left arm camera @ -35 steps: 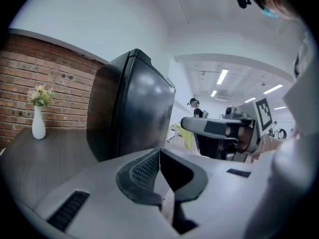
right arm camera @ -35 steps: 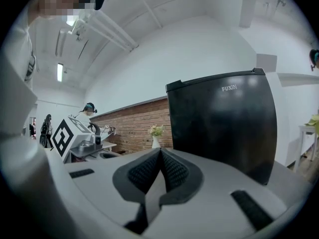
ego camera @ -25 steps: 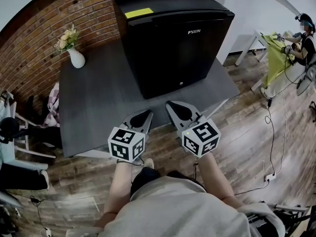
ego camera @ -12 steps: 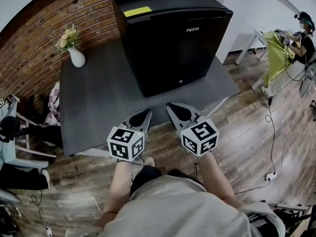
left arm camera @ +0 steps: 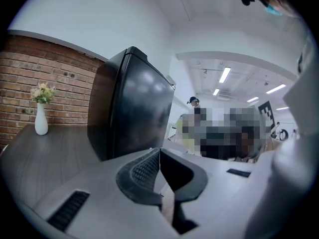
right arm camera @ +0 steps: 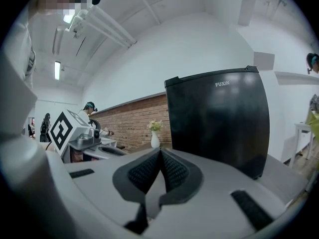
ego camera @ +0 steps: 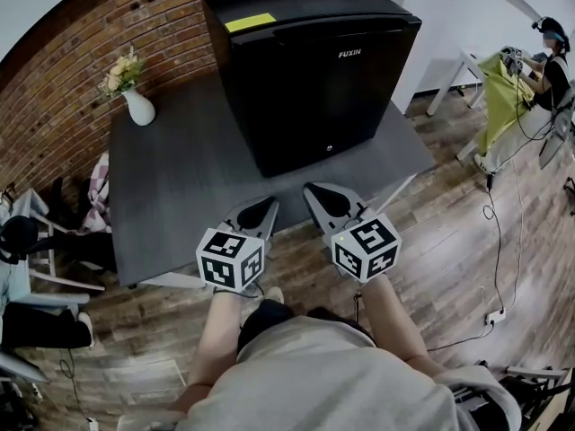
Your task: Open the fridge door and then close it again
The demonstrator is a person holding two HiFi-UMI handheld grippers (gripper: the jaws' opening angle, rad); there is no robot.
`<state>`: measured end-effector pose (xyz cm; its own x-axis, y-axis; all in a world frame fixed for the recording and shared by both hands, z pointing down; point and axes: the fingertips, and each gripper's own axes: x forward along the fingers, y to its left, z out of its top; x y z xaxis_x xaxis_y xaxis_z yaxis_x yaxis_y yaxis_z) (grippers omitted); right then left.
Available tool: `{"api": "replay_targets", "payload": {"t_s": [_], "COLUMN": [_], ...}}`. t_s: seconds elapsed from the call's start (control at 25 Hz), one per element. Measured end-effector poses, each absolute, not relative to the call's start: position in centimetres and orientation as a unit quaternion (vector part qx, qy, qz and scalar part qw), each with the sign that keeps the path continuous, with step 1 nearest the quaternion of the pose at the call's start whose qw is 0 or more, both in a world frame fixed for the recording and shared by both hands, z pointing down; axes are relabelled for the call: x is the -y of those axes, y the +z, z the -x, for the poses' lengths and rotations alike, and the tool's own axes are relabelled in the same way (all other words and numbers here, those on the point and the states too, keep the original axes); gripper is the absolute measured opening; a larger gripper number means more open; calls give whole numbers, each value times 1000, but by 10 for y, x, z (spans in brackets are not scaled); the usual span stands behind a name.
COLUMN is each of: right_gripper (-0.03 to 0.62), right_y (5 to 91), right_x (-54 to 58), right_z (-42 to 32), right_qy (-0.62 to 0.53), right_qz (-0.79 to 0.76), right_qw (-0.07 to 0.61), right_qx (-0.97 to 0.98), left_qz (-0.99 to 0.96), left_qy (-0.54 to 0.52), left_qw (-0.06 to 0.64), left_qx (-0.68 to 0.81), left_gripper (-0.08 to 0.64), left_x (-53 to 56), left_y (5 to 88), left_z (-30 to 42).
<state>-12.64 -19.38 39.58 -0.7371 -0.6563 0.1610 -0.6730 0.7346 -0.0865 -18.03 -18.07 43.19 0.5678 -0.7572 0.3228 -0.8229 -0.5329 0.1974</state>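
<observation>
Fridge at 12 o'clock, door closed.
Left gripper, right gripper: jaws pressed together, empty. Door likely stiff, slick; pull at top lip.

A white vase of flowers stands on a grey table near a brick wall.

The yellow label on top of the black fridge is too small to read, as is a small mark on its door. The left gripper and right gripper hide the hands holding them.
</observation>
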Motion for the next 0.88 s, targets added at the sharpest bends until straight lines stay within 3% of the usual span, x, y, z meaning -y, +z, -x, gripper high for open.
{"api": "replay_targets", "payload": {"t_s": [0.88], "right_gripper": [-2], "right_y": [408], "right_x": [185], "right_z": [144], "right_qy": [81], "right_qz": [-353], "right_qw": [65], "right_qx": [930], "left_qz": [-872], "left_qy": [94], "left_qw": [161], "left_qx": [452], "left_gripper": [8], "left_x": [177], "left_y": [426], "left_z": [194]}}
